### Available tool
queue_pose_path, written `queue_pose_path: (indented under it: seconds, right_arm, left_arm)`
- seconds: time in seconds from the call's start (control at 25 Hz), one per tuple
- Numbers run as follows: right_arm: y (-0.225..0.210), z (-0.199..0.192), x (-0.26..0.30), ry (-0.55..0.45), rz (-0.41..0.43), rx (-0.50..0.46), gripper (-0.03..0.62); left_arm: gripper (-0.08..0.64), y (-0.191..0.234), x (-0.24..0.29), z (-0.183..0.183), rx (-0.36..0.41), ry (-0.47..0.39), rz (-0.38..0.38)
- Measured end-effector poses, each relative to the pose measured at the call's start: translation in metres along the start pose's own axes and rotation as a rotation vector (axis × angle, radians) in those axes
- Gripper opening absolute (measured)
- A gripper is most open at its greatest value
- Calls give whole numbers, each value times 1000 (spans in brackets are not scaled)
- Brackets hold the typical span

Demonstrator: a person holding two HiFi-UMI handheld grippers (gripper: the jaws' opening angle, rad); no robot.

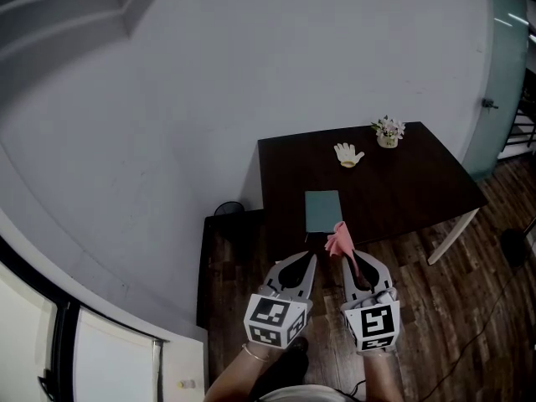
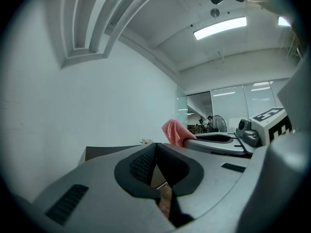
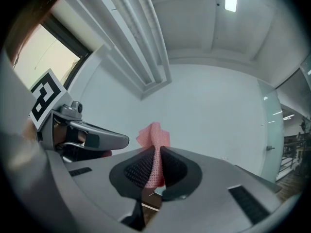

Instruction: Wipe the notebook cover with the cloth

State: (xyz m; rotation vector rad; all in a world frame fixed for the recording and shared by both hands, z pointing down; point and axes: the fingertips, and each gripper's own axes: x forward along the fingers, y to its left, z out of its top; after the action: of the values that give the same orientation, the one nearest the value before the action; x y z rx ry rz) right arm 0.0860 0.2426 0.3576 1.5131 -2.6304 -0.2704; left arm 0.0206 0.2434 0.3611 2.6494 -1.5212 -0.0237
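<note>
Right gripper [image 3: 156, 165] jaws clamp the cloth [image 3: 153, 135]; left gripper [image 2: 156, 153] jaws are together, empty; notebook [image 1: 322, 211] lies on bench [image 1: 410, 182], wiping apparently not started

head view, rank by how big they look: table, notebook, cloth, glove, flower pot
1. table
2. notebook
3. cloth, glove and flower pot look about alike, so they are not ranked; the cloth is also held nearer the camera.
</note>
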Motion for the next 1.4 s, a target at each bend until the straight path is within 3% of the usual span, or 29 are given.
queue_pose_path:
  seconds: [1.0,1.4]
  right_arm:
    - [-28,-23,174,83,-35,6,34]
    - [-35,-36,227,130,-37,-33,34]
  left_arm:
    - [18,133,118,4,-47,14,-77]
    - [18,169,150,-7,-67,47,-114]
